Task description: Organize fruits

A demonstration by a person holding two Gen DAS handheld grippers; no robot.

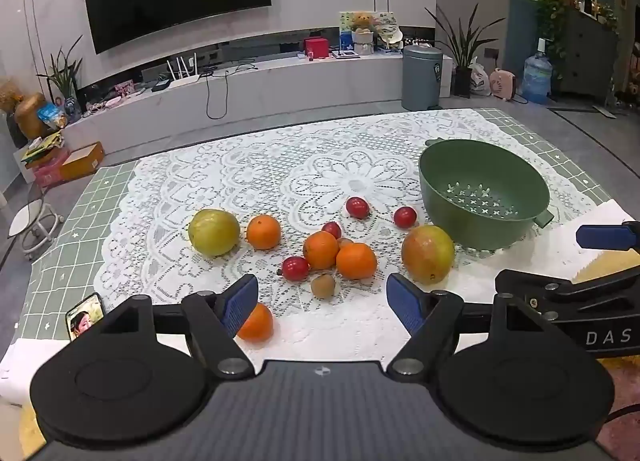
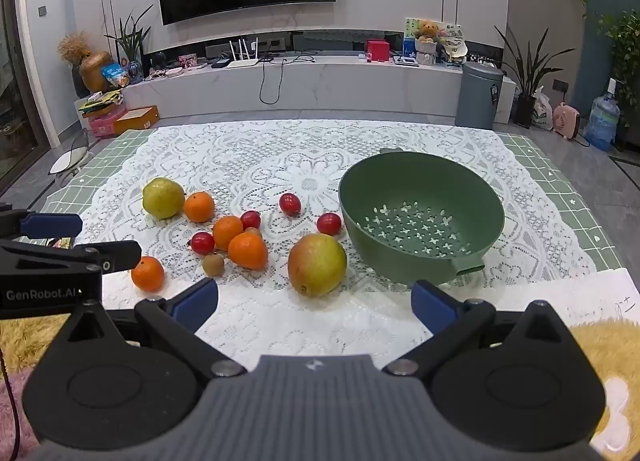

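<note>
Loose fruit lies on a white lace cloth: a green-yellow pear (image 1: 214,232) (image 2: 163,198), several oranges (image 1: 356,260) (image 2: 247,250), several small red fruits (image 1: 295,268) (image 2: 329,223), a brown kiwi (image 1: 323,286) (image 2: 213,264) and a red-green mango (image 1: 427,254) (image 2: 317,264). An empty green colander (image 1: 484,193) (image 2: 420,217) stands to the right of them. My left gripper (image 1: 322,303) is open, hovering near the kiwi, with one orange (image 1: 256,323) behind its left finger. My right gripper (image 2: 314,307) is open just before the mango. Neither holds anything.
A phone (image 1: 85,317) lies at the table's near left corner. White paper (image 1: 592,237) (image 2: 600,293) covers the near right edge. Beyond the table are a TV wall unit, a grey bin (image 1: 422,77) (image 2: 478,95), plants and a water jug.
</note>
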